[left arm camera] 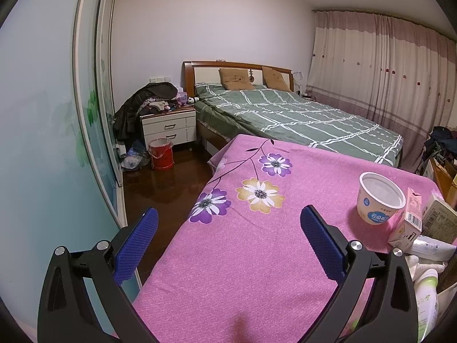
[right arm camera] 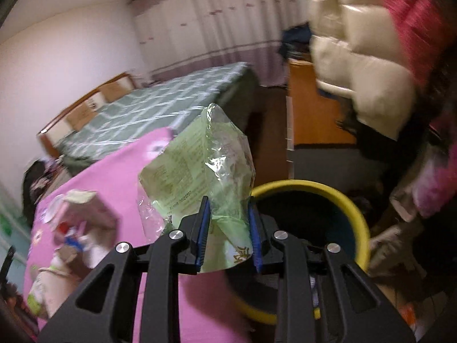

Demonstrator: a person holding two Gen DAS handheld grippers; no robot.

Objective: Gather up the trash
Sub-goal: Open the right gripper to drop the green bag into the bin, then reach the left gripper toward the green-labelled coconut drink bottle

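Bedroom setting; pink floral cloth (left arm camera: 245,257) over the work surface, green plaid bed (left arm camera: 300,117) beyond.

Task item: crumpled green plastic wrapper (right arm camera: 200,168), printed and partly transparent. Clamped at its lower end between the blue pads (right arm camera: 203,234) of the right gripper (right arm camera: 228,234); jaws narrow, closed on the wrapper, which fans upward and forward from the fingertips.

Directly ahead of and below the right gripper: round bin with yellow rim (right arm camera: 328,193), dark interior. Wrapper held at the near-left edge of the bin, partly over the cloth edge. Left of the right gripper, on the cloth: blurred pile of cartons and packaging (right arm camera: 77,223). Above right: cream padded jacket (right arm camera: 368,65) with a red garment (right arm camera: 411,20) alongside; strong blur across this view.

Left gripper (left arm camera: 228,234): jaws wide apart, nothing between the blue pads (left arm camera: 321,240); poised over the cloth. Ahead and right of the left gripper: empty white yoghurt cup (left arm camera: 380,198), upright on the cloth. Further right, touching or just beside one another: pink carton (left arm camera: 408,220), pale box (left arm camera: 438,218), white tube (left arm camera: 431,247). Near right edge, close to the right finger: green-and-white bottle (left arm camera: 427,297).

Far left ahead: white nightstand (left arm camera: 170,127), red bucket (left arm camera: 161,153) on the dark floor before it.
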